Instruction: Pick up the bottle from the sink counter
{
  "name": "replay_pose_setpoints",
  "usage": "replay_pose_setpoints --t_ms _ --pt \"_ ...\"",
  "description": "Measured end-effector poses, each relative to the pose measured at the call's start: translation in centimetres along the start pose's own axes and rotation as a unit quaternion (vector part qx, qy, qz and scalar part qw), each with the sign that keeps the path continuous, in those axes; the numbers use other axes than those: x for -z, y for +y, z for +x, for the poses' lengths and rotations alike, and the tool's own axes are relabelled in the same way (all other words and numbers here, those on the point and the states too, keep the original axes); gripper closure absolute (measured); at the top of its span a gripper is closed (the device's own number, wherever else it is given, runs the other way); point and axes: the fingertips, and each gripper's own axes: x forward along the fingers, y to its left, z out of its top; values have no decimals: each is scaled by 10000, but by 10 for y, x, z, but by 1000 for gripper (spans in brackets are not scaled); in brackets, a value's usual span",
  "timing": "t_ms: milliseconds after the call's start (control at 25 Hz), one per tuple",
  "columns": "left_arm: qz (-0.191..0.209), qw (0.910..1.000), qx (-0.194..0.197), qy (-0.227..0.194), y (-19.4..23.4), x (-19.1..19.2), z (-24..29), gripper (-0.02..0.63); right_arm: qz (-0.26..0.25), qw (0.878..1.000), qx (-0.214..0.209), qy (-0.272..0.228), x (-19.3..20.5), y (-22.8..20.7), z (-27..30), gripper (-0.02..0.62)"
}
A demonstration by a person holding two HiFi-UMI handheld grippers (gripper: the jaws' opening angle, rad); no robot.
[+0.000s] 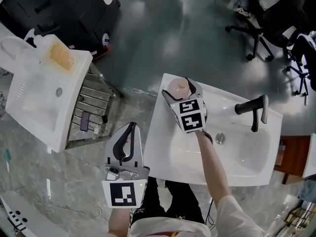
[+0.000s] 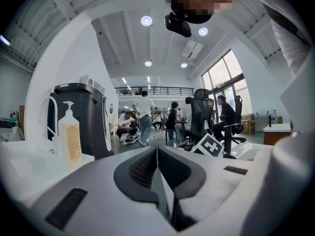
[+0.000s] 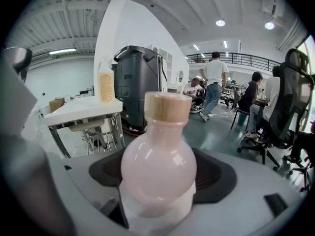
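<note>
A pink round-bellied bottle (image 1: 177, 86) with a tan cap stands at the back left corner of the white sink counter (image 1: 160, 149). My right gripper (image 1: 180, 90) is shut on the bottle, one jaw on each side of its belly. In the right gripper view the bottle (image 3: 158, 166) fills the space between the jaws, cap up. Whether its base rests on the counter is hidden. My left gripper (image 1: 131, 127) is shut and holds nothing, hanging over the floor just left of the sink. Its pads (image 2: 147, 168) meet in the left gripper view.
A black faucet (image 1: 253, 108) rises at the basin's back right, with the drain (image 1: 220, 138) in front of it. A second white sink (image 1: 39, 90) with a pump bottle (image 2: 70, 136) stands to the left. Office chairs (image 1: 256, 23) and people sit farther off.
</note>
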Motion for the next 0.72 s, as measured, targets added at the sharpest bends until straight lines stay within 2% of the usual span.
replay_pose_setpoints --t_ms 320,480,720 --pt "57 9999 -1 -108 -2 -25 3 581 5 9976 249 -638 -59 -7 -46 190" --pt "292 9987 -18 -409 -2 -55 5 581 35 9923 438 -1158 -100 -14 -87 190" --pt "435 9956 368 -747 -27 -96 5 581 88 9797 851 -1813 -150 -24 -174 190"
